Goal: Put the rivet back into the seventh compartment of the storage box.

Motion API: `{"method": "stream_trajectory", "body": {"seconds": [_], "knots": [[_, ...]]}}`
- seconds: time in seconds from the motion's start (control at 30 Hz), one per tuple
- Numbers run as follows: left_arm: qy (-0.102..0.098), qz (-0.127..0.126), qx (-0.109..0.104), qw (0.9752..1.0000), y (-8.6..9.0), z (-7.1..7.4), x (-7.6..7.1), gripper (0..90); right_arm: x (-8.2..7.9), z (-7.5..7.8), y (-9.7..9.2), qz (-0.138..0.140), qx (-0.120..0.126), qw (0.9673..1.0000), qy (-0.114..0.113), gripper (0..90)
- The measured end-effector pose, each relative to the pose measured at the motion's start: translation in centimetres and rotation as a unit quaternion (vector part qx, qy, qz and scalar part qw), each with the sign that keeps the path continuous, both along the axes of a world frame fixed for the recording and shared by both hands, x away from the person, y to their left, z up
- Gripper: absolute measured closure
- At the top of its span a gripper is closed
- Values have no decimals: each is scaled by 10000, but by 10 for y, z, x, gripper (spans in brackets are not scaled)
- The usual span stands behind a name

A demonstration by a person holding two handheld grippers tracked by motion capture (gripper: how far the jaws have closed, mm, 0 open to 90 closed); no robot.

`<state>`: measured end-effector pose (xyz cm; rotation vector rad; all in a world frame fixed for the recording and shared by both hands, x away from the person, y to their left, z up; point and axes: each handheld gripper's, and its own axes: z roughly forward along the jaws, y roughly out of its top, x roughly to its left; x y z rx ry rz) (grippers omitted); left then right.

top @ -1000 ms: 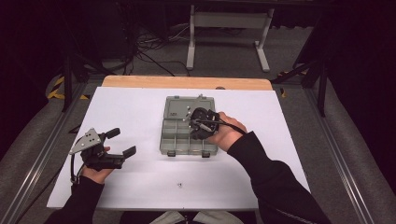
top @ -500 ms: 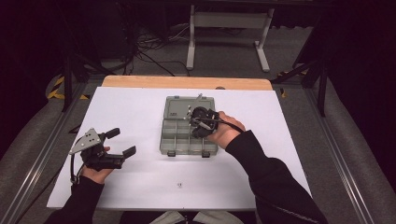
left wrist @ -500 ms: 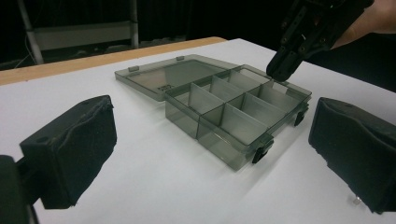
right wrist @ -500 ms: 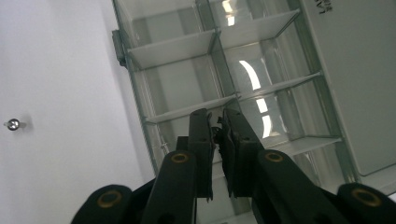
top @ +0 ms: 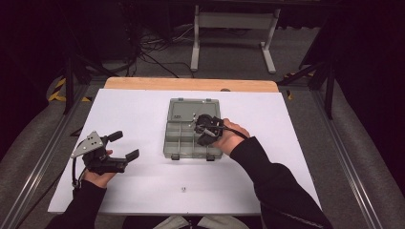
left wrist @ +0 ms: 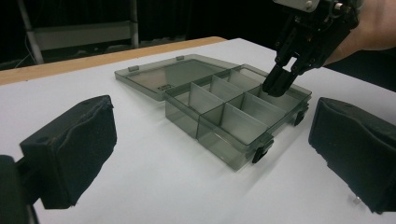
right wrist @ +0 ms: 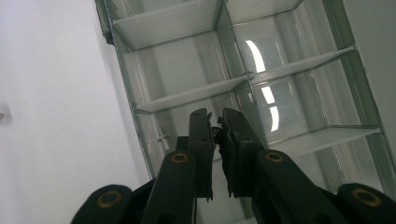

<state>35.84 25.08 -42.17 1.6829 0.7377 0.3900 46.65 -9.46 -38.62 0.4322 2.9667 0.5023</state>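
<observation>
A clear grey compartment box (top: 184, 143) lies open mid-table, its lid (top: 193, 109) flat behind it. My right gripper (top: 204, 137) points down into a compartment on the box's right side. In the right gripper view its jaws (right wrist: 215, 123) are nearly together, pinching a tiny dark part at the tips above the compartment floor. The left gripper view shows that same gripper (left wrist: 276, 86) dipping into the box (left wrist: 233, 116). My left gripper (top: 123, 145) rests at the table's left, held in a hand, jaws wide apart (left wrist: 210, 158) and empty, facing the box.
A tiny loose part (top: 183, 189) lies on the white table (top: 133, 114) near the front edge, also visible by the left gripper's pad as a small part (left wrist: 356, 200). A wooden strip (top: 191, 84) borders the far edge. Dark floor, cables and a stand lie beyond.
My right gripper has sunk a little lower into the box's right compartment. The left gripper has stayed where it was.
</observation>
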Motion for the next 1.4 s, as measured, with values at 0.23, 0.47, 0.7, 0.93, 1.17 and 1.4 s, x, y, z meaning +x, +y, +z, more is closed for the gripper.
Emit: {"method": "stream_trajectory", "body": {"seconds": [0.23,0.47,0.7,0.93,1.17,1.4], "knots": [[5,1,10,10000,0,0,0,14,0,-8,1,14,-52,10000,58,824],[2,-8,10,10000,0,0,0,14,-1,-14,1,28,-97,9999,117,824],[2,-11,5,10000,0,0,0,15,-2,-18,3,74,-169,9997,166,823],[0,-9,5,10000,0,0,0,14,-3,-19,4,105,-172,9996,189,814],[-5,-17,13,10000,0,0,0,15,-5,-13,5,153,-140,9997,-91,634],[0,-2,6,10000,0,0,1,14,-12,7,8,73,199,9987,-456,441]]}}
